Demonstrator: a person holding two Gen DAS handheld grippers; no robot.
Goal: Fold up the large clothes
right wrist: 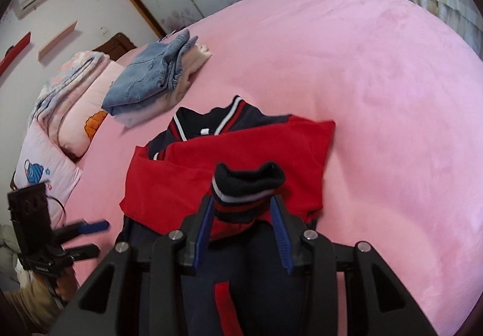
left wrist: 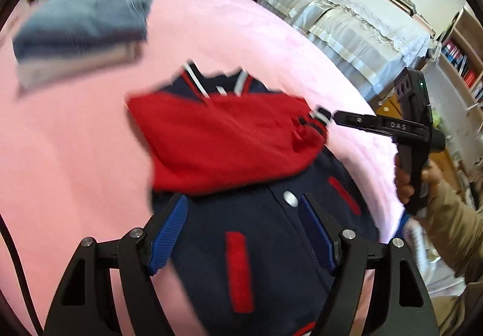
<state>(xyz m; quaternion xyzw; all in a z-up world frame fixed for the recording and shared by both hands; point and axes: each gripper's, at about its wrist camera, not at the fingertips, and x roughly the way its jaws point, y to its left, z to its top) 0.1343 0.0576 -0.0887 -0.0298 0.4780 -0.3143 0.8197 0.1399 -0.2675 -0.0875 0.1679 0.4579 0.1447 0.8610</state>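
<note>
A navy and red varsity jacket [left wrist: 241, 245] [right wrist: 250, 263] lies on the pink bed [left wrist: 75, 155] [right wrist: 377, 94], collar towards the far side. Its red sleeves [left wrist: 226, 139] [right wrist: 181, 179] are folded across the chest. My right gripper [right wrist: 241, 200] [left wrist: 324, 115] has the striped knit cuff [right wrist: 247, 182] [left wrist: 311, 124] of the top sleeve between its blue pads, both pads against it. My left gripper [left wrist: 244, 197] [right wrist: 98, 238] hovers open over the jacket's navy lower front, with nothing between its fingers.
A folded stack with blue jeans on top [left wrist: 81, 22] [right wrist: 145, 79] sits on the bed beyond the jacket. Pillows and a folded quilt [right wrist: 75, 100] are at the head of the bed. A lace-covered piece of furniture [left wrist: 347, 19] stands past the bed's edge.
</note>
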